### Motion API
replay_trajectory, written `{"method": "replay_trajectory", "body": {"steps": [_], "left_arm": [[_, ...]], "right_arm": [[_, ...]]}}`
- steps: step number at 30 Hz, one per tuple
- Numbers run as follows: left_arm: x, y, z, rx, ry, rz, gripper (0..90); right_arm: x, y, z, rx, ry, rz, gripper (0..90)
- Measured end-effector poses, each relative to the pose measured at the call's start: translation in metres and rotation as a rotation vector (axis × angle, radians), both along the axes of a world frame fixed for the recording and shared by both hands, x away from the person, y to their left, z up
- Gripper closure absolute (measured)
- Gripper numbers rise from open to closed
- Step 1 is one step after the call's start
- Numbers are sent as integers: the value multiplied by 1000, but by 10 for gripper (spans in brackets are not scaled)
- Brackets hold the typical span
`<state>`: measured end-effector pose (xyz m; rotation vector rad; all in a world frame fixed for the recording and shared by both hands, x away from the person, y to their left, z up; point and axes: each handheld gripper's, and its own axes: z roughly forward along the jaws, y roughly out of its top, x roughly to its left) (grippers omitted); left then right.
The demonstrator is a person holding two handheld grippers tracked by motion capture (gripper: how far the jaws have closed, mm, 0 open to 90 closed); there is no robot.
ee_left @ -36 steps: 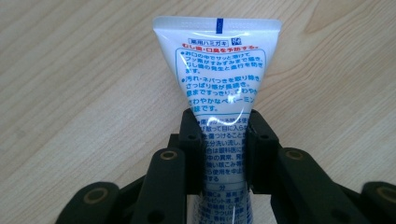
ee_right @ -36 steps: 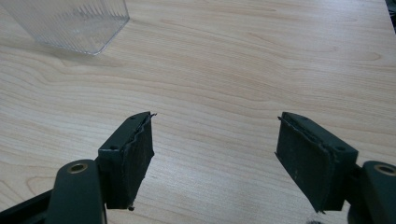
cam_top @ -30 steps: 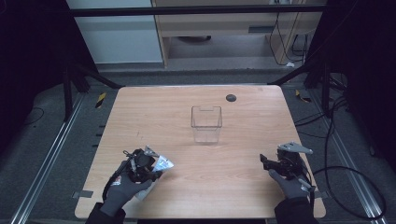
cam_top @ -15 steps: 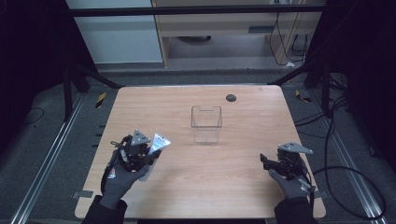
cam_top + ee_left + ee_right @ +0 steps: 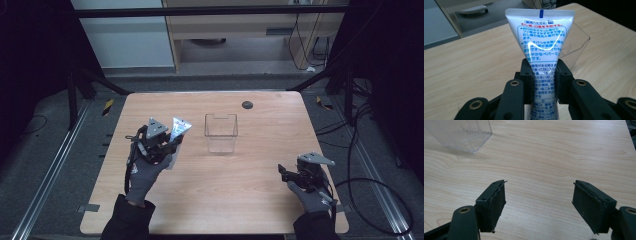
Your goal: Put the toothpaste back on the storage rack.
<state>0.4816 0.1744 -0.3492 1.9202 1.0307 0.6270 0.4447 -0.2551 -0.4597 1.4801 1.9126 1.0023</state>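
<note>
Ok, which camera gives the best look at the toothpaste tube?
The left gripper view: the toothpaste tube stands close up between that gripper's jaws, its crimped end up and its blue print sharp. The high view shows the tube small, held above the table beside the clear container. The right gripper view looks at bare table and the container's corner.

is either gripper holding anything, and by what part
The left gripper is shut on a white toothpaste tube, clamped across its lower body with the flat crimped end sticking up. The right gripper holds nothing; its jaws have just been opening.
</note>
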Motion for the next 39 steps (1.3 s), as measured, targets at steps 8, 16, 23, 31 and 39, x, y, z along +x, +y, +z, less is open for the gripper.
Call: {"method": "replay_trajectory", "body": {"steps": [8,16,23,31,39], "left_arm": [[21,-16,5,-51,-38,11,721],[42,-27,5,-107,-76,36,721],[57,-42,8,-148,-83,25,721],[73,-59,8,-195,-85,5,721],[85,-73,8,-211,-88,-5,721]], "right_arm": [[0,2,-2,1,-5,4,255],[0,1,-3,5,-5,4,254],[1,1,-3,5,-11,3,252],[1,2,-4,7,-14,4,249],[1,2,-5,6,-20,2,244]]}}
